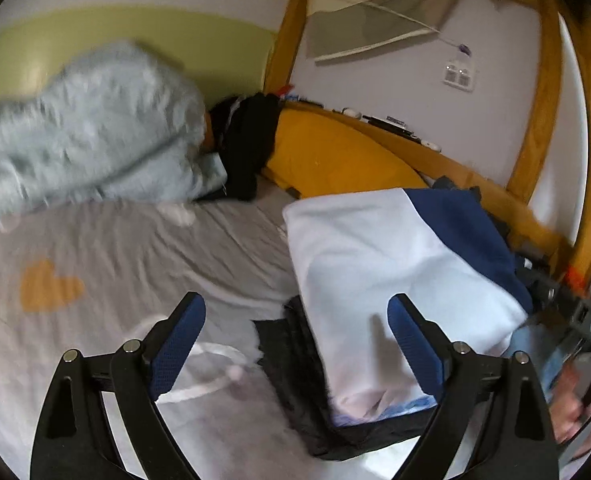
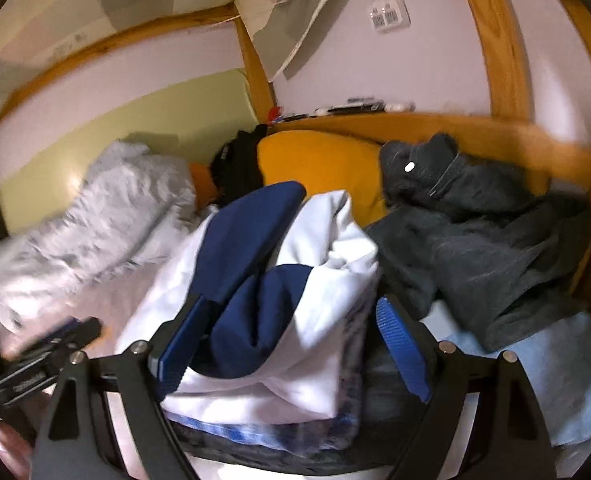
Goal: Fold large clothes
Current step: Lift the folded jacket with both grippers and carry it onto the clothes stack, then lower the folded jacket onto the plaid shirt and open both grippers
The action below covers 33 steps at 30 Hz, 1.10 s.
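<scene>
Bed [image 1: 127, 240] with grey sheet, yellow heart print, inside a wooden bunk frame [image 1: 475, 176]; green-and-white wall behind. No containers in view.

Far edge of bed: fluffy pale blue blanket [image 1: 87, 128] at far-left corner, black garment [image 1: 251, 140] beside it, yellow pillow [image 1: 335, 156] against the rail. Dark grey hoodie [image 2: 495, 248] heaped at the right edge on a light blue cloth [image 2: 567, 376].

Folded white-and-navy garment [image 2: 295, 300] tops a stack at the near edge, over blue plaid and dark layers.

Left gripper [image 1: 295, 344] jaws wide apart, one finger over bare sheet, the other over the white fold, gripping nothing. Right gripper [image 2: 295, 344] jaws apart, straddling the stack; pads not clearly pressing.

Open sheet left of the stack up to the blanket.
</scene>
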Each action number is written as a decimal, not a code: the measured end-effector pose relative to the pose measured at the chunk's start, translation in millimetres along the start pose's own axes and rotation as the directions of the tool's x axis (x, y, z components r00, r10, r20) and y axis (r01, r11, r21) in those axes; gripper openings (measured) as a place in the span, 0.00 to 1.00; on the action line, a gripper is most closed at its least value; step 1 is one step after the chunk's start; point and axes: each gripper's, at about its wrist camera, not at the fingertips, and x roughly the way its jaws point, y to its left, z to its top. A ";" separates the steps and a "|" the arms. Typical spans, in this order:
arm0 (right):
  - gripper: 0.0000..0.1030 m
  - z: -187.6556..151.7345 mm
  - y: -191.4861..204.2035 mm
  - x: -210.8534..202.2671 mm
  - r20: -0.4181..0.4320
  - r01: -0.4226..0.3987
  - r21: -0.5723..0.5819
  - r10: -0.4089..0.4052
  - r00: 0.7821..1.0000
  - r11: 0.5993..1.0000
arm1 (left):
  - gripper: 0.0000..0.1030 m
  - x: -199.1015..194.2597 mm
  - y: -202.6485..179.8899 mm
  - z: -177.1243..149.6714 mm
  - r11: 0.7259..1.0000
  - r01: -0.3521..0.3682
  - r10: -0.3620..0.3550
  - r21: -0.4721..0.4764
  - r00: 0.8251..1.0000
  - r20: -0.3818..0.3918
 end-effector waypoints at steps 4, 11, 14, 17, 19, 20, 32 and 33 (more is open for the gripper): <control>0.73 2.3 -25.7 33.9 -0.159 -0.211 0.142 0.233 0.959 0.967 | 0.86 57.4 34.8 3.6 0.934 0.207 -0.262 -0.292 0.951 -0.162; 0.45 0.8 -49.3 39.8 -0.163 -0.264 0.227 0.304 0.939 0.937 | 0.44 76.4 14.8 2.6 0.891 0.307 -0.377 -0.334 0.911 -0.169; 0.24 9.7 -44.3 20.4 -0.123 -0.315 0.203 0.343 0.931 0.927 | 0.41 58.8 -15.3 18.3 0.902 0.356 -0.399 -0.243 0.903 -0.159; 0.26 18.8 -26.8 -2.1 -0.113 -0.101 0.096 0.111 0.987 0.990 | 0.41 47.8 -51.8 27.3 0.908 0.393 -0.414 -0.143 0.894 -0.172; 0.27 14.8 -30.7 1.1 -0.131 -0.040 0.129 0.057 0.990 0.991 | 0.41 55.6 -67.8 27.7 0.938 0.329 -0.345 -0.107 0.914 -0.215; 0.28 11.7 -35.6 4.1 -0.151 -0.028 0.158 0.052 0.987 0.987 | 0.41 62.1 -72.0 25.5 0.948 0.301 -0.317 -0.104 0.917 -0.241; 0.71 -11.9 -61.0 2.5 -0.219 0.068 0.197 -0.023 0.976 0.978 | 0.47 88.8 -74.8 3.9 0.944 0.264 -0.316 -0.197 0.897 -0.309; 0.69 -10.6 -58.0 1.0 -0.218 0.080 0.178 -0.040 0.975 0.981 | 0.47 91.9 -76.8 4.9 0.942 0.277 -0.325 -0.190 0.895 -0.307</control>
